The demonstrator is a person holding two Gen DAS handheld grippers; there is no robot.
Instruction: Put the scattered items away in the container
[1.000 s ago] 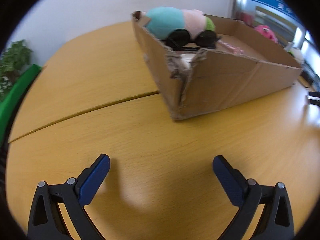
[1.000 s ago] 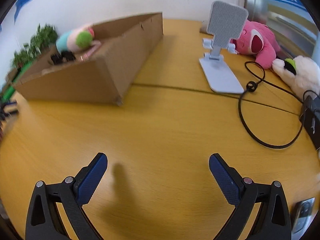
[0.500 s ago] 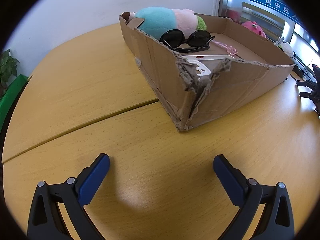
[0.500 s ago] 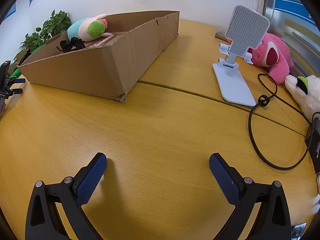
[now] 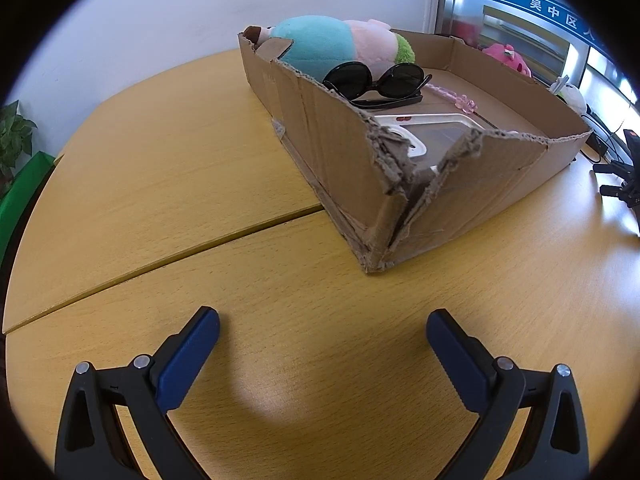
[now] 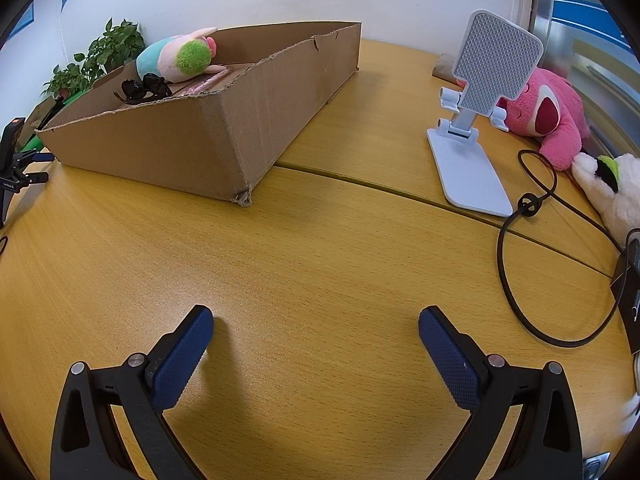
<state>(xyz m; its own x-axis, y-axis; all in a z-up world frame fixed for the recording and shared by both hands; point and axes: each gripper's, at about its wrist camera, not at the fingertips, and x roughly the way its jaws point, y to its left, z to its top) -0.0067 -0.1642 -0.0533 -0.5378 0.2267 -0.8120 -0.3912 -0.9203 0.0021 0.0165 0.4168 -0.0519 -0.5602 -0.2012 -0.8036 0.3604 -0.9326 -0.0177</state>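
A shallow cardboard box stands on the wooden table; it also shows in the right wrist view. Inside lie a teal and pink plush toy, black sunglasses, a pink trinket and a white flat item. The plush and sunglasses show in the right wrist view too. My left gripper is open and empty above bare table, short of the box's torn corner. My right gripper is open and empty over bare table.
To the right stand a white phone stand, a pink plush, a white plush and a looped black cable. Potted plants sit behind the box. A table seam runs across.
Both grippers have risen and tilted, so I see more of the box's inside. The left view has swung left of the box corner. Both stay open and empty.
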